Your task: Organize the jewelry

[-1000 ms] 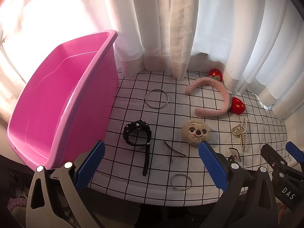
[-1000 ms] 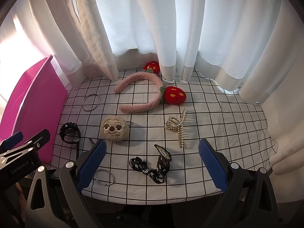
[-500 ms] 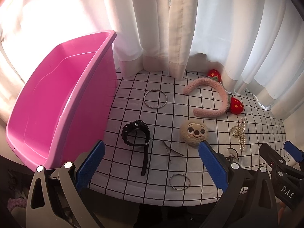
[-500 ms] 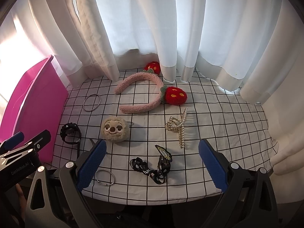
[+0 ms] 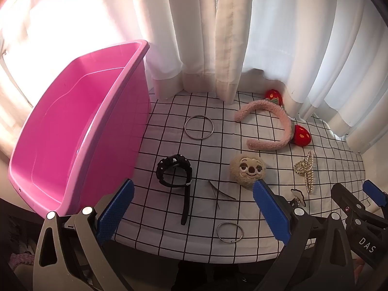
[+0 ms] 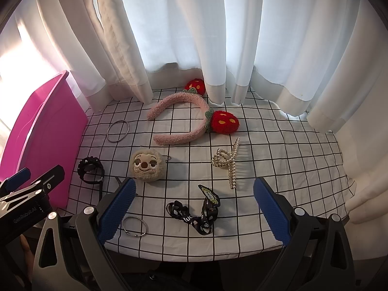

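Right tool (image 6: 192, 209) agape (black lanyard (image 6: 194, 214) between).

- The bin (image 5: 72, 131) sits off the cloth's (image 6: 278, 145) left edge, 9 o'clock side.
- Big ring (image 6: 118, 131) is just right of the bin; the headband (image 6: 180, 121) is further right, up at 12 by the curtain (image 6: 194, 36).
- Plush face (image 6: 146, 166) sits mid-cloth, watch (image 6: 91, 169) at its 9, pearl clip (image 6: 226, 162) at its 3.
- Small ring (image 6: 134, 226) and lanyard (image 6: 196, 215) lie along the near edge at 6, ring to the left.

left gripper (image 5: 192, 209): black frame, silver screws | fingers (image 5: 116, 209): blue ribbed | right gripper (image 6: 192, 209): same
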`<control>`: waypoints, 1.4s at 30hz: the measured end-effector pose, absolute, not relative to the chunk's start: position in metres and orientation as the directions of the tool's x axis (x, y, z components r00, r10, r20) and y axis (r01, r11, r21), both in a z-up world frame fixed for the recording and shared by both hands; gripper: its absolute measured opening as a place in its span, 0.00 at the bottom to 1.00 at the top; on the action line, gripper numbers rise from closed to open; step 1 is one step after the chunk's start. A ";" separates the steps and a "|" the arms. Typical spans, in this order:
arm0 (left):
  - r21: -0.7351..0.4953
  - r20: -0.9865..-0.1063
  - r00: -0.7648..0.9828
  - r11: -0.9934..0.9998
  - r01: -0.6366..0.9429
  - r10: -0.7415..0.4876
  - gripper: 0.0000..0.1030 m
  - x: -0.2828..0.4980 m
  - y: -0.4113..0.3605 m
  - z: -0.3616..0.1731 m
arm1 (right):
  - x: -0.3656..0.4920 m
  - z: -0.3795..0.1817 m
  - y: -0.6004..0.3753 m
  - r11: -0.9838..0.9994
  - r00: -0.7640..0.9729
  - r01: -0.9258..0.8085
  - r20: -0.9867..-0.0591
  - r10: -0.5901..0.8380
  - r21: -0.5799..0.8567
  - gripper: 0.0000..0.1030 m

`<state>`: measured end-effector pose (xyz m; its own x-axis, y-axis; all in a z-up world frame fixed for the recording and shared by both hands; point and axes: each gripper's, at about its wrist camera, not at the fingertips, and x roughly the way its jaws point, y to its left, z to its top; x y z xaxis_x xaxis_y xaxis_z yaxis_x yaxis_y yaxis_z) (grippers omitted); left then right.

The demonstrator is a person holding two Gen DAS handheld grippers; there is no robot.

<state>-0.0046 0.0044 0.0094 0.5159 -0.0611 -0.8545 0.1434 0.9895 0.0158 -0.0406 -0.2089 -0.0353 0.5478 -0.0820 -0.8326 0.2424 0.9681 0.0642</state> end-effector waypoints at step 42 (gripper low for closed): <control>0.025 -0.863 0.501 0.985 0.172 -0.066 0.94 0.000 0.012 -0.012 | -0.052 -0.056 -0.234 0.973 0.557 0.219 -0.828 -0.065 0.070 0.90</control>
<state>-0.0001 0.0116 -0.0116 0.5008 -0.0658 -0.8630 0.1724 0.9847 0.0250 -0.0518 -0.2342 -0.0565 0.5565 -0.0653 -0.8283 0.2191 0.9731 0.0705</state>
